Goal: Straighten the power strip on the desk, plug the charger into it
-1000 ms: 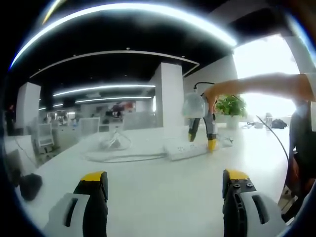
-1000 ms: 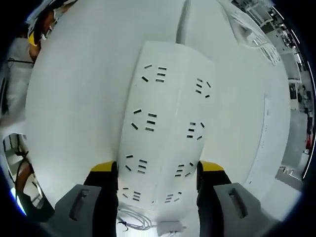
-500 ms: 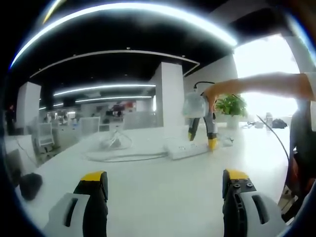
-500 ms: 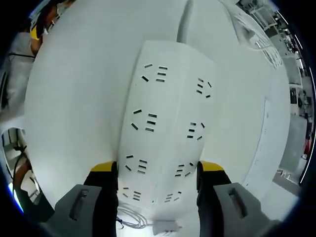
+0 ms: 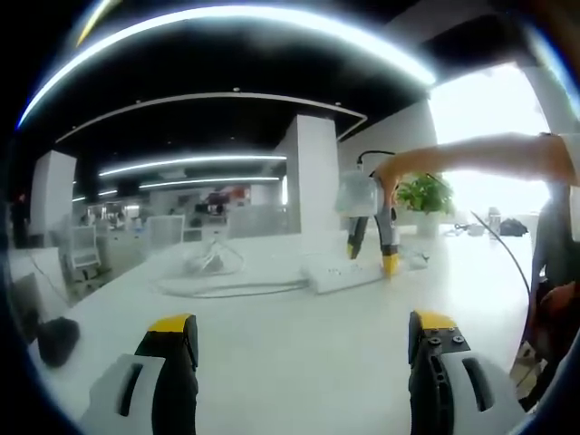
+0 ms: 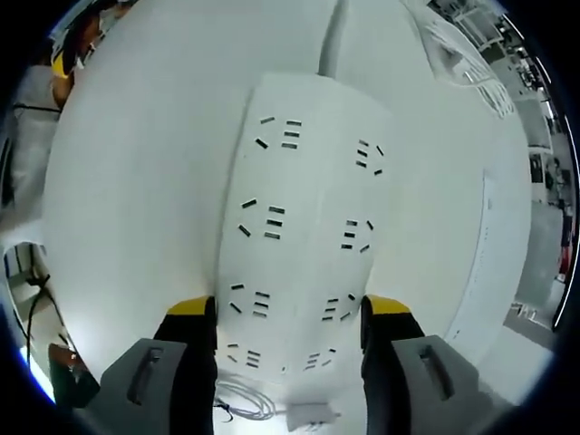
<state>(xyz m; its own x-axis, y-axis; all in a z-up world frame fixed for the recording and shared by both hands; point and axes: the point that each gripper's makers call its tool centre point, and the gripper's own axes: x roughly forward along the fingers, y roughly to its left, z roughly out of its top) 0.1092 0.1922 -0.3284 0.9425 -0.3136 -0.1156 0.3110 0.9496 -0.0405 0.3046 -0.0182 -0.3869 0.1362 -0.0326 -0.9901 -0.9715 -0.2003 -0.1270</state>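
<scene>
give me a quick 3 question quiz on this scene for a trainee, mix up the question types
1. True or false: the yellow-tipped right gripper stands over the white plastic power strip, one jaw on each long side.
2. Multiple choice: what fills the sockets of the power strip in the right gripper view? A) a black plug B) nothing C) two chargers
3. Fill in: in the left gripper view, the yellow-tipped left gripper is ____, nothing between its jaws, above the white desk.

Key: 1 true; 2 B; 3 open
</scene>
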